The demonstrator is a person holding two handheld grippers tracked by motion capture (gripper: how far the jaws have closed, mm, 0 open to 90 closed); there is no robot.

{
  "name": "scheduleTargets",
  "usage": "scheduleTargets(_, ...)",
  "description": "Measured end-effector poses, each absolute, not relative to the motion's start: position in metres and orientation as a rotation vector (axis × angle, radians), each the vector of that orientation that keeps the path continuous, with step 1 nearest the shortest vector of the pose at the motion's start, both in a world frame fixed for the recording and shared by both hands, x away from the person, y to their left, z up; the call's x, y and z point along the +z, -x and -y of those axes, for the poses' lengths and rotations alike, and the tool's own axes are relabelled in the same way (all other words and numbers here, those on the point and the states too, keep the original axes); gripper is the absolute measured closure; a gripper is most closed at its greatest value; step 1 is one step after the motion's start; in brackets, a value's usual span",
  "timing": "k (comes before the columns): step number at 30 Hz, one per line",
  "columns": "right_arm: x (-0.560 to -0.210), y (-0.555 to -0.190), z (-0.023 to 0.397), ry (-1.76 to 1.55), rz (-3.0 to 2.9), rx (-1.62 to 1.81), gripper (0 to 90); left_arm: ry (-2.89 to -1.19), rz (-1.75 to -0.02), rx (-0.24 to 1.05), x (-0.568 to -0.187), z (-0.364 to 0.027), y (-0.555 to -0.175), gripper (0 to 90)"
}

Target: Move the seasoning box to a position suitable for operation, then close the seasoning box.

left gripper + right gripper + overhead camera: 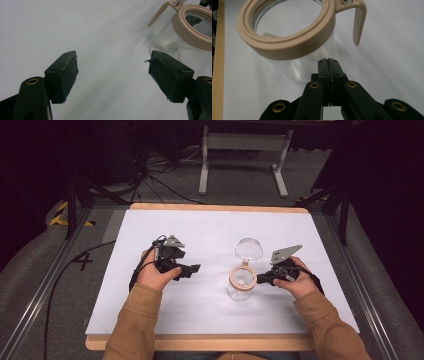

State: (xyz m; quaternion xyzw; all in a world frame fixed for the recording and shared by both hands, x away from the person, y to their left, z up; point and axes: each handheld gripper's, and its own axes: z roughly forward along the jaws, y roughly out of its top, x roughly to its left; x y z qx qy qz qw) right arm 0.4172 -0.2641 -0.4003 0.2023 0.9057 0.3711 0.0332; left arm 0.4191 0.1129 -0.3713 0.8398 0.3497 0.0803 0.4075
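A clear glass jar (241, 285) with a tan rim ring stands open in the middle of the white table top; its round clear lid (248, 249) hangs back behind it. In the right gripper view the jar (294, 37) looms close, its tan clasp (358, 22) hanging at the right. My right gripper (261, 280) is shut with nothing between the pads, its tips (329, 61) right beside the jar's glass wall. My left gripper (194, 269) rests open to the left of the jar, empty, with the jar (190, 32) ahead at the upper right.
The white sheet (150, 310) covers a wooden board (210, 208) whose edge shows at the back and front. Metal rails run along both sides. A white stand (245, 150) and cables lie on the floor beyond the table.
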Motion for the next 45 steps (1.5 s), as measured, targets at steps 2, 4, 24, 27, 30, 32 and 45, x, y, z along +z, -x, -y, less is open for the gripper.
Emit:
scheduleTargets(2, -0.4, -0.417, 0.264, -0.626, -2.785, 1.144, 90.0, -2.114, -0.876, 0.203, -0.372, -0.112, -0.419, 23.5)
scheduleTargets(4, -0.4, -0.417, 0.265, -0.633, -2.777, 1.159, 90.0, -2.111, -0.88, 0.206, -0.373, -0.11, -0.42, 23.3)
scheduleTargets(24, -0.366, -0.386, 0.285, -0.7, -2.615, 1.277, 90.0, -1.999, -0.751, 0.156, -0.364, -0.08, -0.439, 89.6)
scheduleTargets(27, -0.363, -0.384, 0.283, -0.694, -2.606, 1.295, 90.0, -1.986, -0.745, 0.164, -0.362, -0.075, -0.441, 89.7)
scheduleTargets(30, -0.36, -0.38, 0.282, -0.68, -2.601, 1.321, 90.0, -1.999, -0.709, 0.16, -0.358, -0.065, -0.447, 89.8)
scheduleTargets(32, -0.356, -0.378, 0.28, -0.671, -2.594, 1.348, 90.0, -2.001, -0.691, 0.167, -0.357, -0.056, -0.451, 89.8)
scheduleTargets(45, -0.345, -0.373, 0.272, -0.675, -2.459, 1.515, 90.0, -1.927, -0.654, 0.118, -0.348, -0.027, -0.47, 89.3)
